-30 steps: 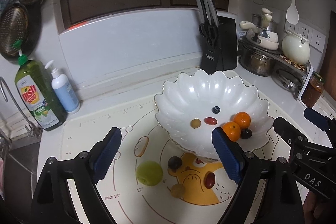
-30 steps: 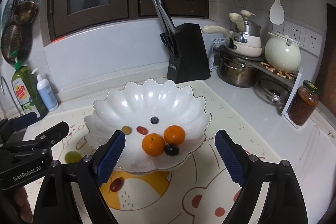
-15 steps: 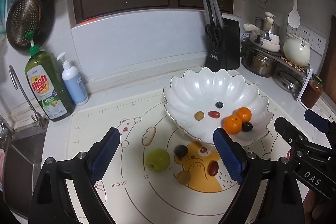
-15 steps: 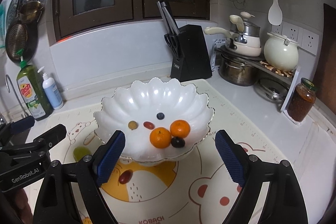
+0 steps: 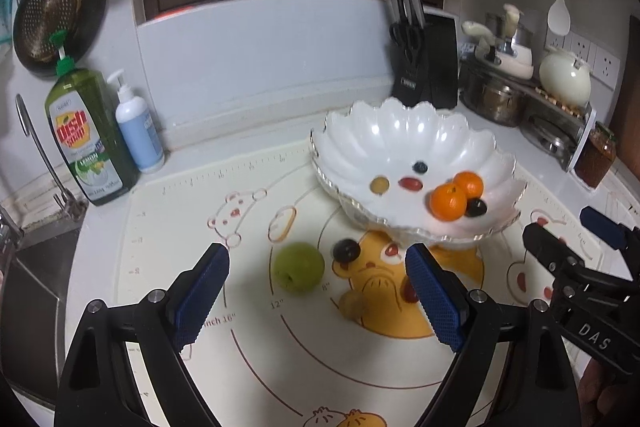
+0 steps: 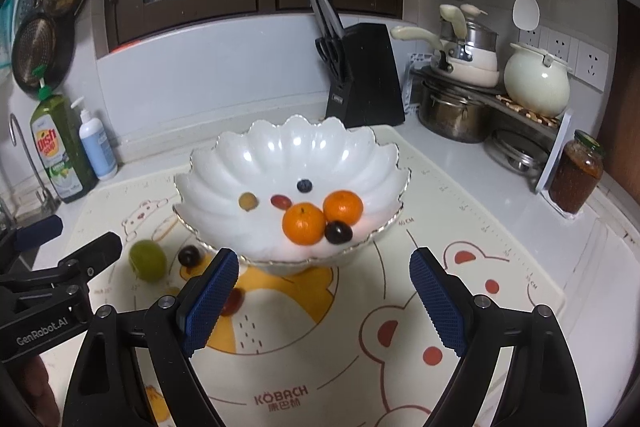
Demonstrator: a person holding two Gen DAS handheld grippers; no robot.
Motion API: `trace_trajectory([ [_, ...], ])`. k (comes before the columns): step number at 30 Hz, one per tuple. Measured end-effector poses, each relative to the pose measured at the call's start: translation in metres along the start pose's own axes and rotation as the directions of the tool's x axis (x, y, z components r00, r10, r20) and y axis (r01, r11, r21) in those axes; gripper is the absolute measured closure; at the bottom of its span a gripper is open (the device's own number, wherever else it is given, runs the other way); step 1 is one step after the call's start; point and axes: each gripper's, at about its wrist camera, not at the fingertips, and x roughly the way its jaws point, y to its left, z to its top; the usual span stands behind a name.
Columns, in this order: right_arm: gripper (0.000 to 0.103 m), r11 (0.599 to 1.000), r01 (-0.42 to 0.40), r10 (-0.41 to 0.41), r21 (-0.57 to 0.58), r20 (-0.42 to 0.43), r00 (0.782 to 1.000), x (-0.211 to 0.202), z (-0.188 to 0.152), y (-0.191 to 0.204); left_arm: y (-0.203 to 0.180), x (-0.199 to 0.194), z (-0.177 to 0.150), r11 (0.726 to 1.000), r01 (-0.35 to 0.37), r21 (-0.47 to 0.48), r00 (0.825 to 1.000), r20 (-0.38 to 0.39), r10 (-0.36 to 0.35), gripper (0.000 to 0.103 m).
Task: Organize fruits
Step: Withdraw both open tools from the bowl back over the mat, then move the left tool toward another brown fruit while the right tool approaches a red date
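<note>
A white scalloped bowl [image 5: 404, 135] [image 6: 288, 147] holds two oranges [image 6: 303, 223], a dark grape, a red grape, a yellow grape and a blueberry. On the mat lie a green fruit [image 5: 298, 267] [image 6: 147, 260], a dark grape [image 5: 346, 250] [image 6: 189, 255], a yellowish grape [image 5: 353, 303] and a red grape [image 6: 233, 301]. My left gripper [image 5: 316, 295] is open and empty, just short of the green fruit. My right gripper [image 6: 324, 297] is open and empty in front of the bowl.
A green dish soap bottle [image 5: 90, 135] and a white pump bottle [image 5: 138, 127] stand at the back left by the sink. A black knife block [image 6: 362, 75], pots [image 6: 452, 107] and a jar [image 6: 576, 173] stand at the back right.
Both grippers have drawn back from the bowl. The left one has swung left, so the green fruit now lies between its fingers' lines. Both stay open.
</note>
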Motion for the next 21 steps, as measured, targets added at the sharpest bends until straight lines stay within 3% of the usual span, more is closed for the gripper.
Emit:
trace_trajectory([
  [2,0.015,1.000,0.002,-0.002,-0.005,-0.006,1.000,0.003,-0.004,0.000,-0.002,0.006,-0.005,1.000,0.004,0.004,1.000,-0.018,-0.004,0.018],
  [21,0.015,0.996,-0.072,0.069,-0.046,-0.072,0.995,0.039,-0.032,-0.003,-0.017,0.052,-0.036,1.000,0.016,0.027,0.994,-0.111,-0.013,0.031],
])
